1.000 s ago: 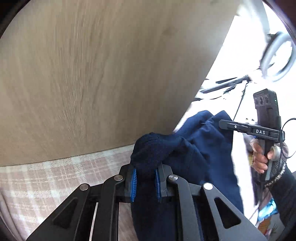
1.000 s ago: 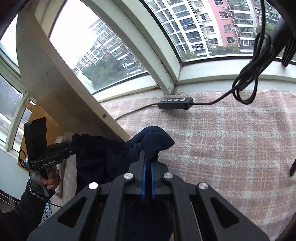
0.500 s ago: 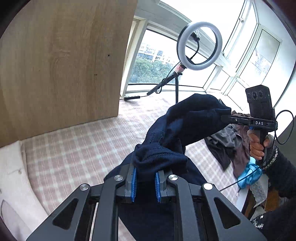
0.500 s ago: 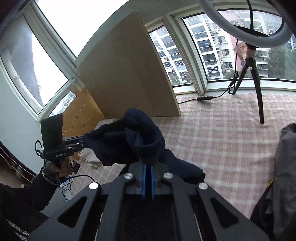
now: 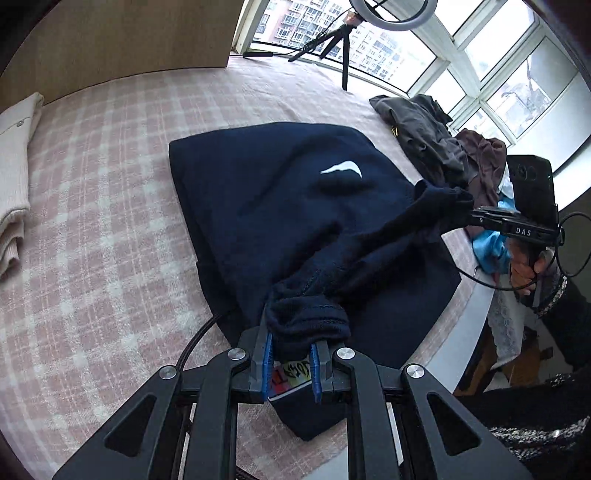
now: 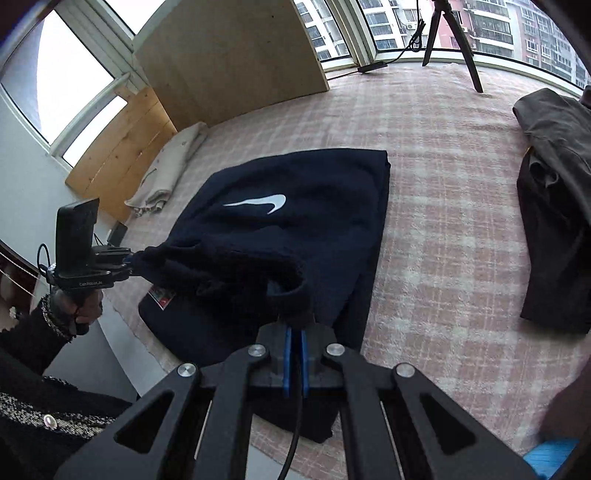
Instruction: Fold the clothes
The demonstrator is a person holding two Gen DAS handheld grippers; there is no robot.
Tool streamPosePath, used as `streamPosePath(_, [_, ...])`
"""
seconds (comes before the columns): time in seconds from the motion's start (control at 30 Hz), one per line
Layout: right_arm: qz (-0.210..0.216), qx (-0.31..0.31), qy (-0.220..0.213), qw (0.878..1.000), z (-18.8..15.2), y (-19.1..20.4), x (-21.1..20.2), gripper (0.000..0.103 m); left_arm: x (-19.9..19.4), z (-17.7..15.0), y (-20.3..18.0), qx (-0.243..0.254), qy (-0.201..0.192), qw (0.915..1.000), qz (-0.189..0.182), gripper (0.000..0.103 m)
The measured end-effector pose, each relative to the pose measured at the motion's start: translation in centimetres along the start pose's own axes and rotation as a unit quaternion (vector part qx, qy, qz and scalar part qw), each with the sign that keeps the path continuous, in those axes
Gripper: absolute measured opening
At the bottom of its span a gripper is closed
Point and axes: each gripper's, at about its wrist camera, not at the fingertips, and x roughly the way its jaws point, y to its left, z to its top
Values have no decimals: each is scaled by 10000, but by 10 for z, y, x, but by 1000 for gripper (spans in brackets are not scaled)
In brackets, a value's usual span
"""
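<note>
A pink checked blanket [image 5: 96, 206] covers the whole surface, and a navy sweatshirt [image 6: 310, 192] lies spread at its centre, white logo facing up. At three o'clock in the right wrist view a dark heap of clothes [image 6: 554, 206] sits well apart from it; at nine o'clock in the left wrist view a cream folded garment [image 5: 14, 177] rests near the blanket's edge. A wooden board [image 6: 236, 55] stands at twelve o'clock beside a tripod [image 6: 443, 33]. The left gripper [image 5: 290, 354] pinches a bunched navy edge between its blue pads, which stand a little apart around the cloth. The right gripper [image 6: 294, 341] clamps another part of that raised edge (pads nearly pressed together).
</note>
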Motion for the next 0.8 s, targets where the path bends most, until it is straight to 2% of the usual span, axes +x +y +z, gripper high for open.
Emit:
streamPosePath(0.17, [-230, 6, 402, 9989, -21, -4, 5, 13, -14, -5, -10, 223, 244, 9994, 47, 18])
streamPosePath(0.2, [-196, 10, 417, 9989, -21, -2, -4, 21, -23, -5, -13, 283, 285, 9992, -1, 18])
streamPosePath(0.3, [94, -293, 310, 9990, -20, 17, -52, 36, -52, -7, -22, 516, 390, 9977, -215, 21])
streamPosePath(0.4, [488, -588, 117, 9970, -22, 37, -98, 38, -86, -13, -38, 939, 405, 9943, -308, 26])
streamPosePath(0.43, [622, -684, 50, 9957, -23, 44, -113, 40, -96, -15, -41, 1027, 384, 9933, -370, 29])
streamPosePath(0.47, [568, -750, 9, 9956, -24, 48, -115, 49, -106, -17, -45, 1089, 343, 9927, -400, 38])
streamPosePath(0.5, [433, -803, -19, 9958, -27, 52, -112, 59, -111, -18, -47, 1098, 260, 9931, -334, 43])
streamPosePath(0.53, [297, -855, -48, 9959, -29, 55, -109, 60, -112, -19, -48, 1120, 191, 9933, -196, 52])
streamPosePath(0.6, [11, -971, -42, 9953, -33, 61, -93, 60, -99, -18, -51, 1275, 164, 9916, 109, 53])
streamPosePath(0.7, [-350, -1228, 275, 9914, -39, 66, -38, 60, -65, -13, -43, 1345, 222, 9897, 426, 53])
streamPosePath(0.8, [-700, -1668, 613, 9816, -47, 67, 11, 60, -36, -10, -30, 1228, 424, 9900, 541, 50])
